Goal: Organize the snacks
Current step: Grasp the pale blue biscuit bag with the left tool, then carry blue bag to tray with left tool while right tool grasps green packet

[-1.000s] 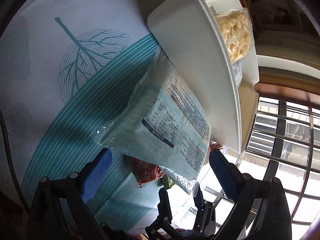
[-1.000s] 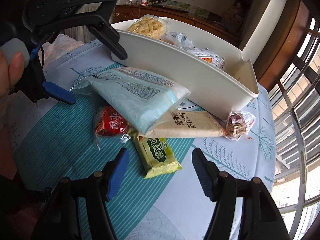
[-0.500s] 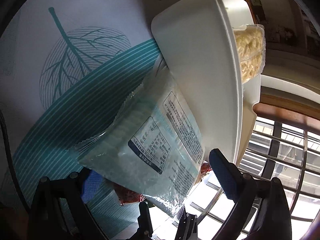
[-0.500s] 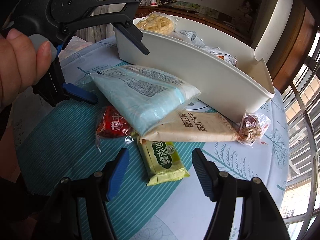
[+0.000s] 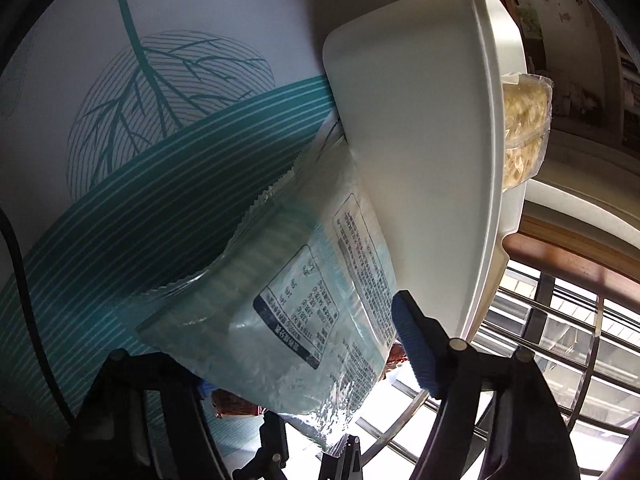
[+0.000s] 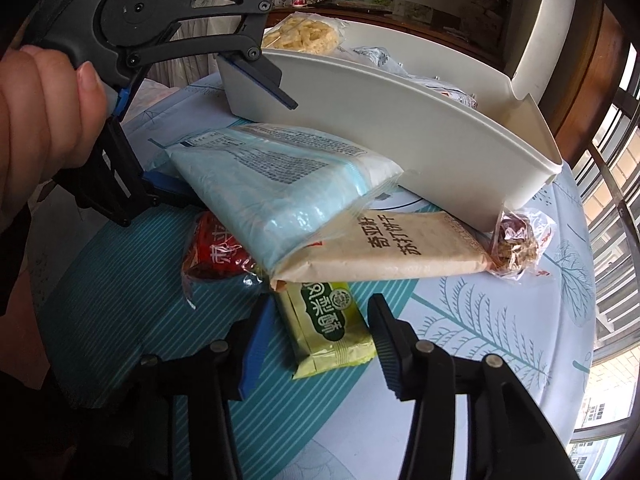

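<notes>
A large pale blue snack packet (image 5: pixel 288 300) (image 6: pixel 280 184) lies against the outer wall of a white bin (image 5: pixel 420 140) (image 6: pixel 400 120). My left gripper (image 5: pixel 304 360) (image 6: pixel 228 148) is open, with one finger under the packet's end and the other above it, the packet between the jaws. My right gripper (image 6: pixel 316 340) is open and empty, low over a green packet (image 6: pixel 328 324). A beige cracker packet (image 6: pixel 400 248), a red packet (image 6: pixel 212 256) and a clear-wrapped nut snack (image 6: pixel 520 244) lie beside them.
The bin holds a bag of pale puffed snacks (image 5: pixel 524 132) (image 6: pixel 304 34) and other packets (image 6: pixel 452 88). The round table has a teal-striped leaf cloth (image 6: pixel 460 320). A window with metal bars (image 6: pixel 612 184) stands just past the table's right edge.
My left gripper has moved forward around the blue packet, so its end now lies between the open jaws. My right gripper has come closer to the green packet.
</notes>
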{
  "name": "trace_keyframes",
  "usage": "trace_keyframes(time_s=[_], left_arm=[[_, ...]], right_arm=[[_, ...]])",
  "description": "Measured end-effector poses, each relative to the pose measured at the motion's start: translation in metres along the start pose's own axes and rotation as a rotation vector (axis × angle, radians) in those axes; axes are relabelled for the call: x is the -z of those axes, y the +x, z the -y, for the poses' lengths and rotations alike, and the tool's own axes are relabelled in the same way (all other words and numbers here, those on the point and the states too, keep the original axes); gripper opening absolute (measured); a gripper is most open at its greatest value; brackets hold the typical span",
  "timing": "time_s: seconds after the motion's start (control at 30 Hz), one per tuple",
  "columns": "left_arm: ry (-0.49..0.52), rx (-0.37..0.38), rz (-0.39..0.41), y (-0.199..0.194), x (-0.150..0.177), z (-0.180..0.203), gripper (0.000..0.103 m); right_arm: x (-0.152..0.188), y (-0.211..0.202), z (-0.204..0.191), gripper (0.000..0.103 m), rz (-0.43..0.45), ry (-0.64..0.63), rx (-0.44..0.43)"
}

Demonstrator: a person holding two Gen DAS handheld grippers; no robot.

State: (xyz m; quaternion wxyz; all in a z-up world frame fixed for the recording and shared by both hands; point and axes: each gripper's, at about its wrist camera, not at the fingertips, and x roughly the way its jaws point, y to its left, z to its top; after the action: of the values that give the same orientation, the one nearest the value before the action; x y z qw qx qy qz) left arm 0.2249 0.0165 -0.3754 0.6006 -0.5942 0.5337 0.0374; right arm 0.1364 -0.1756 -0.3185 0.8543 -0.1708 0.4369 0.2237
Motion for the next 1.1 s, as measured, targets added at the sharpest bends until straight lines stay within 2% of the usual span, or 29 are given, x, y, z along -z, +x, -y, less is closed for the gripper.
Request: trace_keyframes(time_s=[0.07, 0.2, 0.5, 0.83, 1.1], left_arm=[[-0.022, -0.008, 0.007, -0.002, 0.001, -0.005, 0.05], [-0.059, 0.033, 0.012, -0.003, 0.003, -0.011, 0.041], [0.018, 0.09, 0.05, -0.021, 0.007, 0.005, 0.023], [0.101, 0.08, 0.114, -0.055, 0.004, 0.018, 0.02], [0.165, 0.076, 0.128, -0.088, 0.003, 0.017, 0.019]], right_arm=[[0.001, 0.001, 0.001, 0.047, 0.002, 0.004, -0.004], [0.002, 0.002, 0.0, 0.045, -0.004, 0.004, -0.004], [-0.003, 0.005, 0.006, 0.042, -0.052, 0.013, -0.022], [-0.006, 0.003, 0.011, 0.04, -0.138, 0.033, -0.02], [0.0, -0.01, 0.009, 0.04, -0.169, 0.038, -0.008]])
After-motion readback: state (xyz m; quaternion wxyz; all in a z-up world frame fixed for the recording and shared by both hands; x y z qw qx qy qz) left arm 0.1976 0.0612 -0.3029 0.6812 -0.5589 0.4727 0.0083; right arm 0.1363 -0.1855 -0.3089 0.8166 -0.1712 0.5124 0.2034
